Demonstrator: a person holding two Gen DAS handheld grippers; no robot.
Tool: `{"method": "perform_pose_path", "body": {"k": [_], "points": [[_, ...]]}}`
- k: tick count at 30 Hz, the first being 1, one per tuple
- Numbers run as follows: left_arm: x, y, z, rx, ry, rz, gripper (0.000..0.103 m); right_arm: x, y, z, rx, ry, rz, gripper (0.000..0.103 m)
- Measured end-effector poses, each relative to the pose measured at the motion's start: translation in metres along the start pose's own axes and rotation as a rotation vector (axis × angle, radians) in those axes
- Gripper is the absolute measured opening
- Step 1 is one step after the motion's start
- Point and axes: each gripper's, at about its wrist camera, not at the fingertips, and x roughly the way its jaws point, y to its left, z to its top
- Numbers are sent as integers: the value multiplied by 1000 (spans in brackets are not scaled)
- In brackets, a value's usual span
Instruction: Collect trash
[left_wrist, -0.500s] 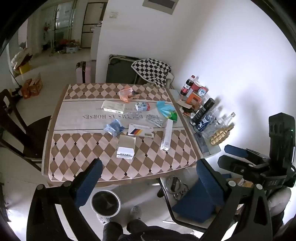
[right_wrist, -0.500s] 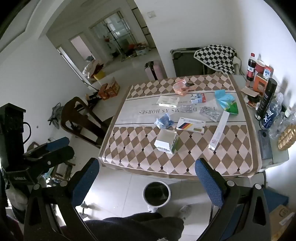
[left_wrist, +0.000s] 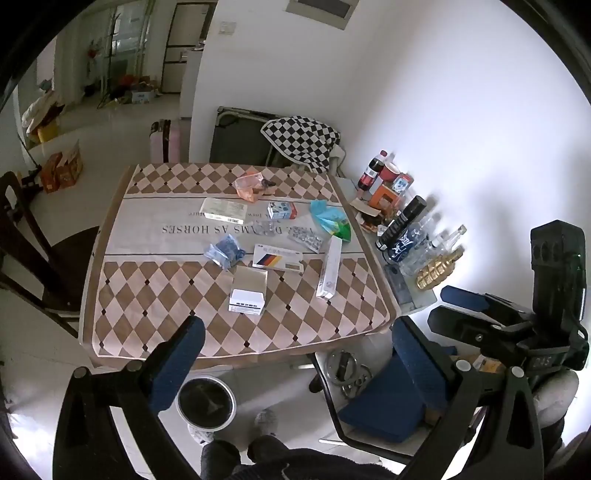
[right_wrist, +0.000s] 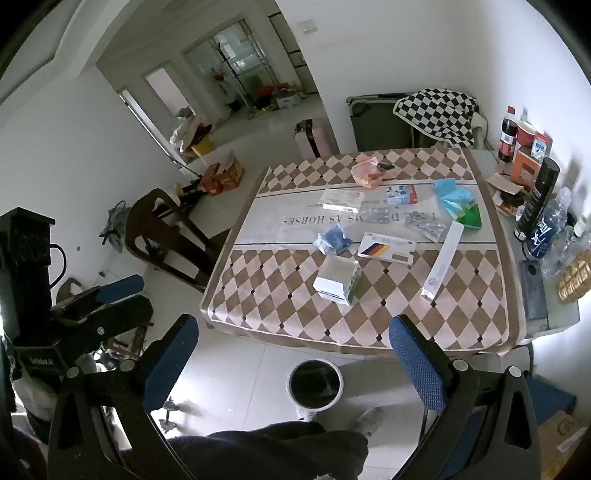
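**Two open grippers above a littered table**

Two grippers, left gripper (left_wrist: 295, 350) and right gripper (right_wrist: 295, 347), hang over the near edge of a table (left_wrist: 110, 236), each with its blue-padded jaws spread wide and holding nothing. The table is draped in a smooth cloth of brown-and-cream diamonds with a pale central band whose printed words appear upside down, ending in "AS HORSES".

The trash lies scattered on this cloth. Nearest the edge sits a squat white carton (left_wrist: 248, 291), rectangular, with one green side visible from the right wrist. Behind it lies a flat white box (left_wrist: 277, 257) bearing black, red and yellow diagonal stripes; its lettering is too small to read. To the right, a long slender white box (left_wrist: 329, 266) lies pointing away from the edge. A crumpled blue wrapper (left_wrist: 224, 252) sits left of the striped box. Further back are foil blister packs (left_wrist: 305, 240), a teal-and-green paper packet (left_wrist: 330, 220), a small blue-and-white carton (left_wrist: 281, 210), a flat white leaflet box (left_wrist: 224, 209) and a crinkled translucent orange bag (left_wrist: 246, 184).

On the tiled floor below the near edge stands a round white bin (right_wrist: 315, 384) with a dark liner.
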Motion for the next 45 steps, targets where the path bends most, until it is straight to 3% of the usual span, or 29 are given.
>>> {"method": "perform_pose_path", "body": {"k": [45], "points": [[-5,-4,0,-12,-3,-16,103,12,14,5,-17,18,29,103]]}}
